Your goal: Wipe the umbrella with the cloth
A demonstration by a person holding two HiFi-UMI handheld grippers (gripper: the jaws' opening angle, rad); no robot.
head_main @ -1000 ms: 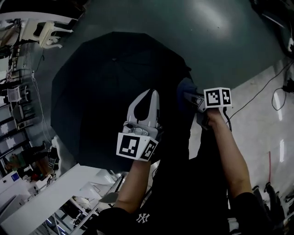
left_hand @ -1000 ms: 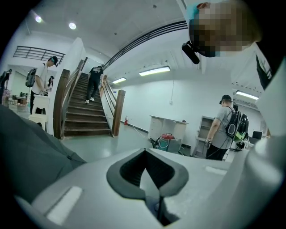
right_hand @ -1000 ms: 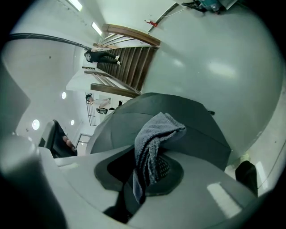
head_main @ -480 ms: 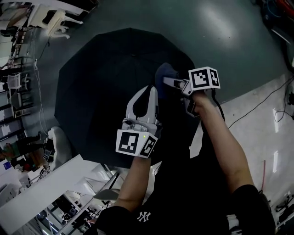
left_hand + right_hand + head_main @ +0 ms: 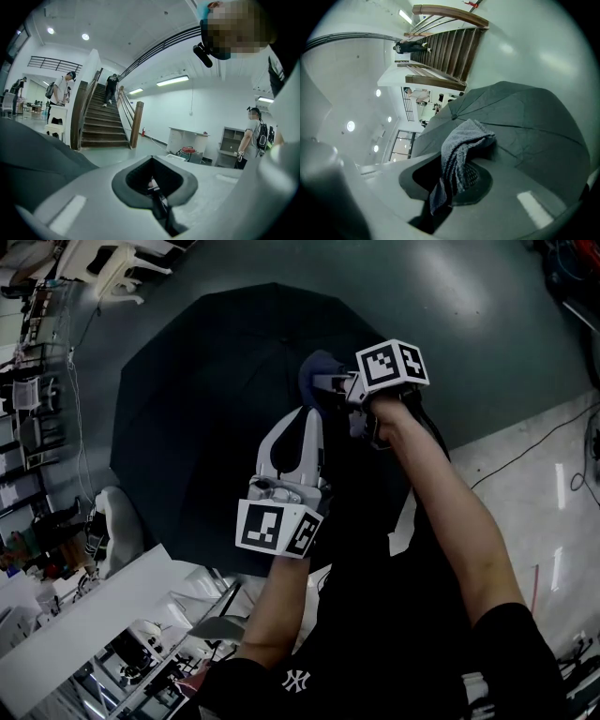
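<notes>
Umbrella (image 5: 202,390) is open, black, canopy up on the grey floor (image 5: 450,287), right in front of the person. Its near edge is hidden under both arms.

Right gripper (image 5: 326,382): jaws clamped on the cloth (image 5: 314,367). In the right gripper view the cloth (image 5: 461,145) is a bunched grey terry wad. It is pinched low between the pads, with a fold sticking out past the tips and a tail hanging back into the jaw throat. The wad sits over the canopy (image 5: 529,122), just right of the crown. I can't confirm that it touches the fabric.

Left gripper (image 5: 309,420): jaws fully together, nothing gripped. It hovers over the near half of the canopy, beside the right gripper and slightly nearer the person. The left gripper view looks out across the room at a staircase (image 5: 101,124), with a dark slab of canopy (image 5: 33,154) at lower left.
</notes>
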